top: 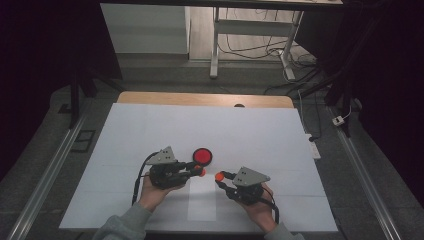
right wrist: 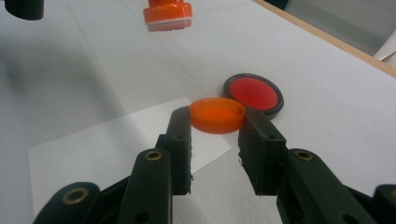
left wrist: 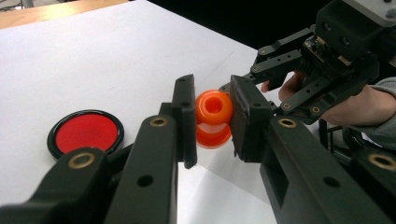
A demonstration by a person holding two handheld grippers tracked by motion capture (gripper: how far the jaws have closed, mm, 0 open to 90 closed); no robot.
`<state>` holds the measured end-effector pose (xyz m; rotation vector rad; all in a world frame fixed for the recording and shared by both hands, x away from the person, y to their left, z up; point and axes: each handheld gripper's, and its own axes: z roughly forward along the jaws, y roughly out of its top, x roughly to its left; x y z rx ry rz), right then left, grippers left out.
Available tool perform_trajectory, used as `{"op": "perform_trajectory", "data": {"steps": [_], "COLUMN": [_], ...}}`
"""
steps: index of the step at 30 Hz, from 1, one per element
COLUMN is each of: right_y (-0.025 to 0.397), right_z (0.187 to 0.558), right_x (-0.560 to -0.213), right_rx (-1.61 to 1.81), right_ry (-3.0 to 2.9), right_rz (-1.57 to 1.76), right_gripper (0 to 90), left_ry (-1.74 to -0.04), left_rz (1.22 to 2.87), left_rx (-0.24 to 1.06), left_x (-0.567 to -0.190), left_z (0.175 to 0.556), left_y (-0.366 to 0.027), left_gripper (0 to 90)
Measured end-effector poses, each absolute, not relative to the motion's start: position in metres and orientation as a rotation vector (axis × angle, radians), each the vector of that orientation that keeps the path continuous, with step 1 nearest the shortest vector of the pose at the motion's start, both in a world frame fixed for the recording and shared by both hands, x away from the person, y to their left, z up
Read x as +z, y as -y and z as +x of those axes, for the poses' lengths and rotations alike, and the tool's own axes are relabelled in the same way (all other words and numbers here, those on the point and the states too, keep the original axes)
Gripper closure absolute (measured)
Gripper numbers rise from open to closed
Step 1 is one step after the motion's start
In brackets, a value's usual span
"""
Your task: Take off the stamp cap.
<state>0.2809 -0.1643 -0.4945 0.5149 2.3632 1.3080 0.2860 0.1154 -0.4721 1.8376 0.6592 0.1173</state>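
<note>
Item: small orange plastic stamp body with a waisted, spool-like shape and a hollow top (left wrist: 213,117), held off the desk, clamped at its narrow middle between the fingers of the left gripper (top: 199,171), just in front of the round red ink pad in a black rim (top: 202,156). Companion piece: shallow orange plastic cap, smooth and glossy, open side up (right wrist: 217,114), pinched by its rim between the fingers of the right gripper (top: 220,177), likewise raised, a short way from the stamp body. Both parts are hard, slick plastic; the fingers (left wrist: 184,119) are matte black with flat faces. Risk, as a judgement: the cap is gripped on a thin curved wall, so a slight twist may let it pop out and roll; the stamp body, gripped on a tapered waist, may tilt if pressed off-axis against the pad. Below lies a white rectangular paper sheet (top: 202,197) on the white matte desk covering (top: 150,130), edged at the far side by pale wood (top: 200,98). A stray inked touch would mark that surface.
</note>
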Motion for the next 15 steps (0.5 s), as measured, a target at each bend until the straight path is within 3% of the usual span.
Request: {"op": "perform_trajectory", "data": {"steps": [15], "right_y": [0.184], "right_z": [0.286], "right_x": [-0.494], "right_rx": [1.301], "right_ry": [-2.329], "right_rz": [0.570], "right_gripper": [64.7], "left_ry": [-0.676], "left_rz": [1.842], "left_rx": [0.133], "left_x": [-0.473], "left_z": [0.288], "left_y": [-0.118], "left_gripper": [72.8]}}
